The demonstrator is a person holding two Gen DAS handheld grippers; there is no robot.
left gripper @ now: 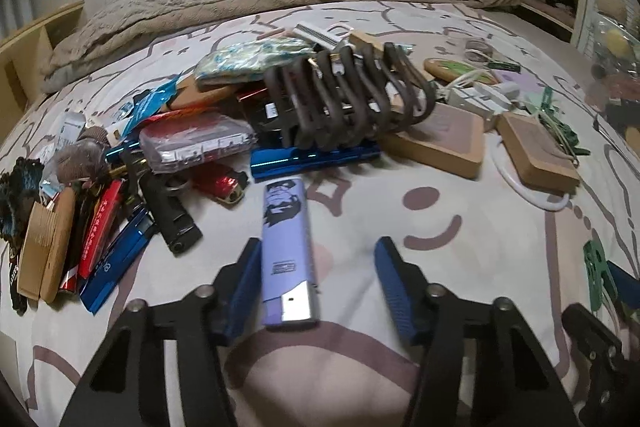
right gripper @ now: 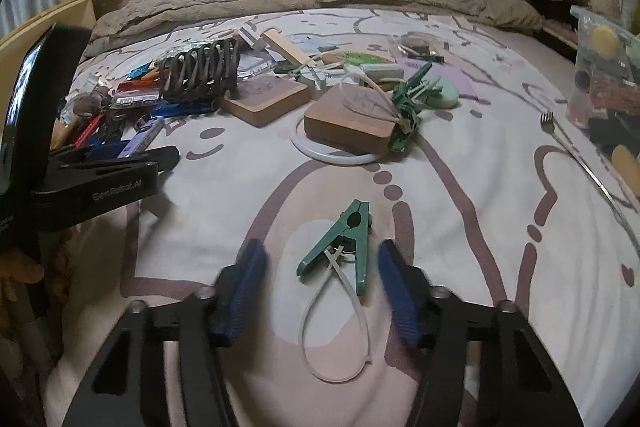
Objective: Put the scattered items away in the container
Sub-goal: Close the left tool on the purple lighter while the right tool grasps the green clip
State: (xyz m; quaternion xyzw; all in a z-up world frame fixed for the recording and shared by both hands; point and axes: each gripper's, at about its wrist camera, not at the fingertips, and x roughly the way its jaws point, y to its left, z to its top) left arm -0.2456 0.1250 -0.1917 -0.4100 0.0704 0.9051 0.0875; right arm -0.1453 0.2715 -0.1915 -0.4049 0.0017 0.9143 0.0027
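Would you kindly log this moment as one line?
left tool: open around lighter | right tool: open around green clip | both on bed

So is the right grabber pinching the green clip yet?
Apart. The right wrist view shows bare bedsheet between the green clip and each blue fingertip of the right gripper; the clip lies on the sheet between the open jaws, touching neither.

Black hand-held gripper [left gripper: 316,281]; ribbed blue pads [left gripper: 394,285]

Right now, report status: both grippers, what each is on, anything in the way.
Left gripper open, lavender lighter between fingers, touching one only. Right gripper open, straddling green clip, no contact. Container far right. Nothing blocking either grasp.
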